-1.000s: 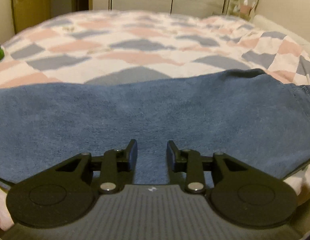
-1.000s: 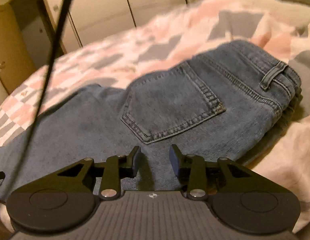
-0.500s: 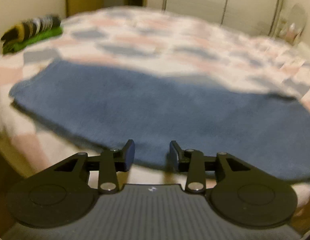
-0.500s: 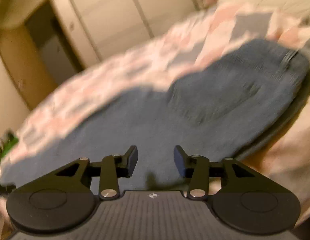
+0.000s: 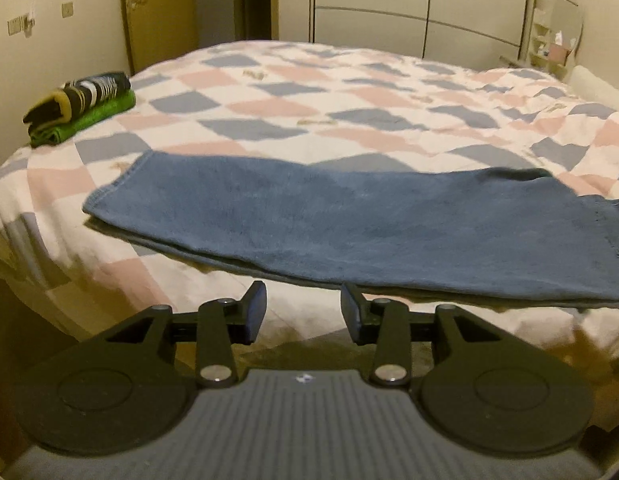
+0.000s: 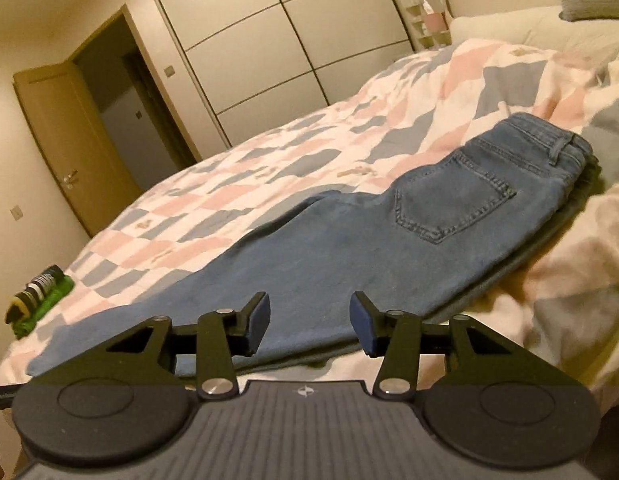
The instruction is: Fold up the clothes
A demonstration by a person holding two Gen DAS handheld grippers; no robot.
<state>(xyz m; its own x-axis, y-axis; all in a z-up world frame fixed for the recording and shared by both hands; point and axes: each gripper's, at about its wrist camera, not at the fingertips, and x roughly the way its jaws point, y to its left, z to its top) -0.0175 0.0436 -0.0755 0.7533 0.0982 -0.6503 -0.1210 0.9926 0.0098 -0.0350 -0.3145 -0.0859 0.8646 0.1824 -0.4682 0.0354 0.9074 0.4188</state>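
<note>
**A:** Where do your jeans (image 6: 341, 248) lie right now?

**B:** Along the near edge of the bed (image 5: 349, 92), laid leg on leg in one long strip. The hem is at the left, the waistband (image 6: 549, 140) and back pocket (image 6: 453, 204) at the right. A small stack of folded clothes (image 5: 79, 106) sits at the far left corner, well apart.

**A:** And your tongs?

**B:** Both hang off the near edge, holding nothing. Your left tongs (image 5: 303, 312) stand moderately apart just short of the lower leg; your right tongs (image 6: 309, 322) gape about as wide, near the thigh part.

**A:** So which step is this?

**B:** It fits either of two: the lengthwise fold is made and a crosswise fold is due, or you have stepped back from a strip you mean to leave so. If you do fold crosswise, pinch both layers at the hem, one grip at each corner, so the under leg does not lag. Lift low, carry the hem flat toward the waistband, and line the edges before letting go; denim is stiff and holds a crooked crease.
</note>
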